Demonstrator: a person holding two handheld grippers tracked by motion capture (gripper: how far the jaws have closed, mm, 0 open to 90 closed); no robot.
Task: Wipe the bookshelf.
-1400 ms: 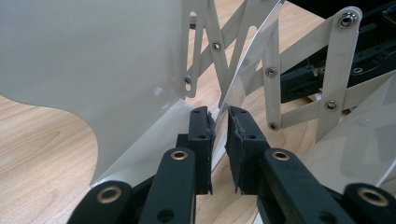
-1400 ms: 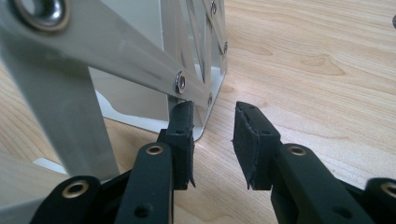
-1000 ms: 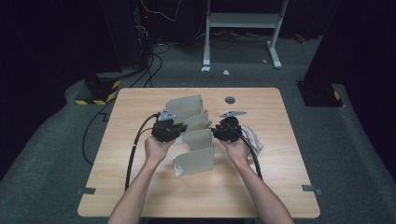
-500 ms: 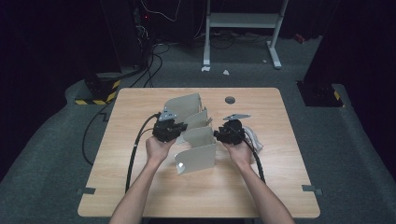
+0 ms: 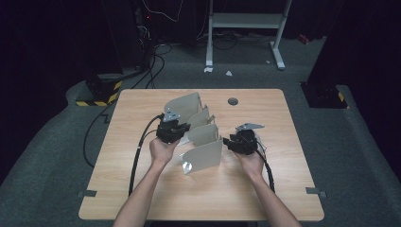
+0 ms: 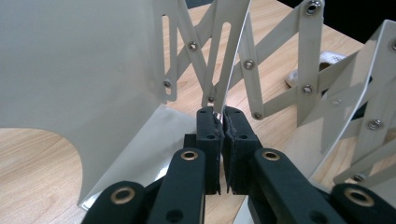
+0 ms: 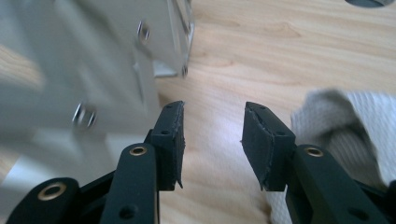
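While rack (image 5: 198,137) runs far-left to near-right | left gripper (image 6: 222,122) jaws clenched on divider (image 6: 233,51) | right gripper (image 7: 212,140) jaws released

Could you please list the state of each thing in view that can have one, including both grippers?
Left gripper: shut on a panel edge of the expanding file rack.
Right gripper: open, holding nothing, jaws apart above the table beside the rack.
Expanding file rack: stretched open, standing upright on the table, scissor links spread.
Cloth: crumpled, lying on the table by the right gripper.
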